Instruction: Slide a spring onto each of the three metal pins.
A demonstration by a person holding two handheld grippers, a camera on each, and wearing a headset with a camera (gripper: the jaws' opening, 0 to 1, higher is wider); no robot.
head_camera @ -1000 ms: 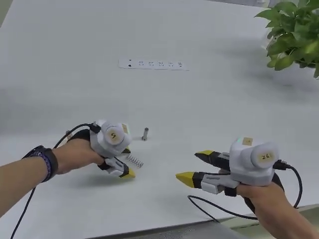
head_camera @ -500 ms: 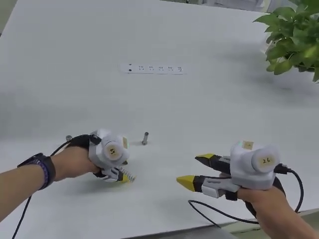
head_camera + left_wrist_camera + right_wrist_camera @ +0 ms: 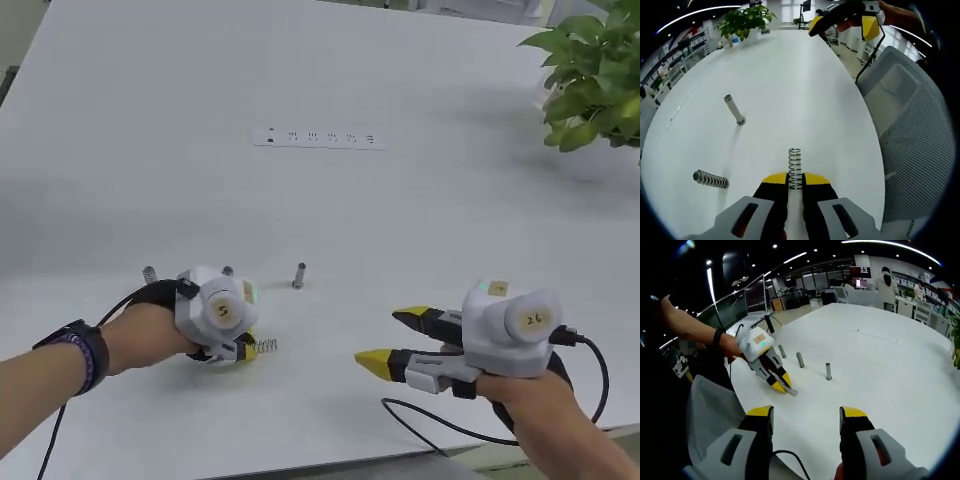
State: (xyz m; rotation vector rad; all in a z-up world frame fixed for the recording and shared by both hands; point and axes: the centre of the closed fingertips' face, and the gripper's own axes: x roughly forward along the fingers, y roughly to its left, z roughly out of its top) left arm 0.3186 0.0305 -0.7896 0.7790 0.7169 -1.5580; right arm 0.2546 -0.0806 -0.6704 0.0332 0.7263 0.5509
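Spring (image 3: 795, 166) was pinched at its near end in your left gripper (image 3: 795, 180), jaws closed on it, coil poking forward low over the worktop (image 3: 430, 210). Bare pin (image 3: 299, 276) stood upright nearby, apart from the spring. Your right gripper (image 3: 806, 415) hung well off to the right, jaws spread wide, holding nothing.

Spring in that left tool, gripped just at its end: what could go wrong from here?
1. The left gripper pinches the spring by one end only, so it might slip or flick away.
2. The bare pin stands upright and thin on the table; a misaimed spring could well knock it over.
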